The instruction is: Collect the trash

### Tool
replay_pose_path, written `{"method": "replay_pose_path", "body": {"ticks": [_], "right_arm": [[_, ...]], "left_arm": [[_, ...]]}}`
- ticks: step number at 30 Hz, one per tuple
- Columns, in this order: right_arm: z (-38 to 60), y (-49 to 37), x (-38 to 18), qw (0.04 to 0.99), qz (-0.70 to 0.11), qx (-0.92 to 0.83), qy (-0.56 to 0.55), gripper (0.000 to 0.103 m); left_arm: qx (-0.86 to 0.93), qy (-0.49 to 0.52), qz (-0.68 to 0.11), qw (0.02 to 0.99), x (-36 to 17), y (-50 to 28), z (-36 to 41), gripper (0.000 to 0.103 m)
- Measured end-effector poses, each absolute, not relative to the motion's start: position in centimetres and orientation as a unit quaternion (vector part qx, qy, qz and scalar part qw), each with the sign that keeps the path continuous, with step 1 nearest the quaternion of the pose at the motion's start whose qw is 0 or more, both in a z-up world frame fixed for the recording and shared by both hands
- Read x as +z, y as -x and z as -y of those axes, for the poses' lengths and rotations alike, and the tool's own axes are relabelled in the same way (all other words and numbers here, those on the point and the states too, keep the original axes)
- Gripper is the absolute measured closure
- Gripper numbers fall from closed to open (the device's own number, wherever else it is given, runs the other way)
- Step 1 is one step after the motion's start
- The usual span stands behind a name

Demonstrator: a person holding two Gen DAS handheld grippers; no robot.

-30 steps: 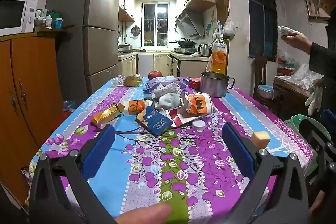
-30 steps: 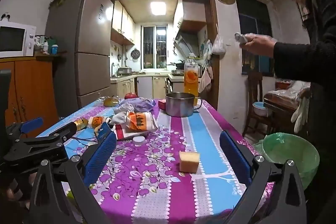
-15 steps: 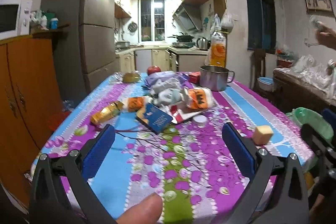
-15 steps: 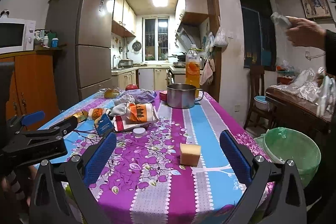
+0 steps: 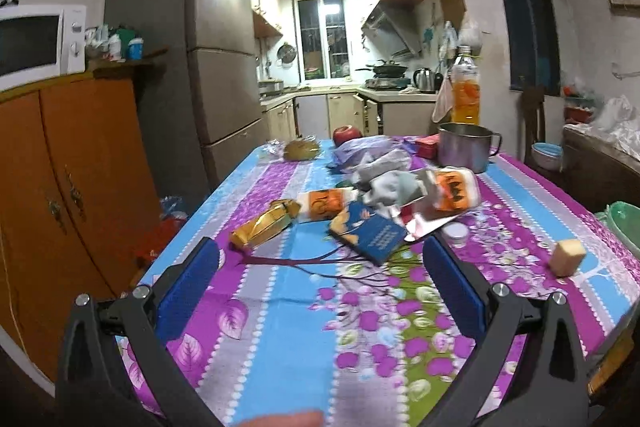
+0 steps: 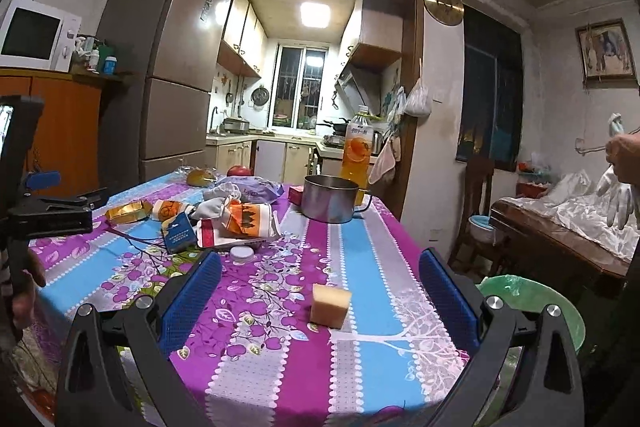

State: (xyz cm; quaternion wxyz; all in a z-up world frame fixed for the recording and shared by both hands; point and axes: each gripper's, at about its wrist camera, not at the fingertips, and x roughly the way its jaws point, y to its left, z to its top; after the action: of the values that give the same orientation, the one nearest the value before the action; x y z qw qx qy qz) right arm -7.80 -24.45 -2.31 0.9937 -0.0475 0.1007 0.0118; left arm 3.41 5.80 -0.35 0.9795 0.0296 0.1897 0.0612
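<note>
Table (image 6: 360,259) under floral cloth, purple, blue and grey stripes. Near edge: 1 yellow sponge block (image 6: 330,305), alone. Mid-table heap: blue packet (image 5: 370,235), gold wrapper (image 5: 266,225), 2 orange-and-white wrappers (image 5: 456,189), crumpled grey cloth (image 5: 390,183), white cap (image 5: 456,233) just beside. Far end: metal pot (image 6: 330,197), juice bottle (image 6: 356,151), red apple (image 5: 346,134).

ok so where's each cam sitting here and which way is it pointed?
Left wrist: on the left gripper, above the table's near edge, facing down the table at the blue packet and the kitchen beyond; both blue fingers and a fingertip show.
Right wrist: on the right gripper, further right, facing the same way over the yellow block; its own fingers and the left gripper at the left edge show.
Shared: steel pot, orange bottle, wrapper pile, yellow block, green bin.
</note>
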Motion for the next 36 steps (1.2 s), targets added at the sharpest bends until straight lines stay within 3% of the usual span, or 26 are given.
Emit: {"method": "replay_pose_path", "body": {"ticks": [10,21,36], "right_arm": [[27.8,2.3,-6.3,0.978,-0.205,0.017,-0.022,0.005],[27.1,-5.0,-7.5,0.959,-0.279,0.02,-0.032,0.005],[26.5,-8.7,-8.5,0.949,-0.31,0.037,-0.041,0.005]], "left_arm": [[-0.018,0.05,-0.347,0.937,-4.8,-11.3,-8.5,0.005],[0.013,0.14,-0.46,0.877,-7.2,-23.4,-7.2,0.005],[0.058,0.124,-0.489,0.861,-8.5,-26.6,-6.0,0.005]]}}
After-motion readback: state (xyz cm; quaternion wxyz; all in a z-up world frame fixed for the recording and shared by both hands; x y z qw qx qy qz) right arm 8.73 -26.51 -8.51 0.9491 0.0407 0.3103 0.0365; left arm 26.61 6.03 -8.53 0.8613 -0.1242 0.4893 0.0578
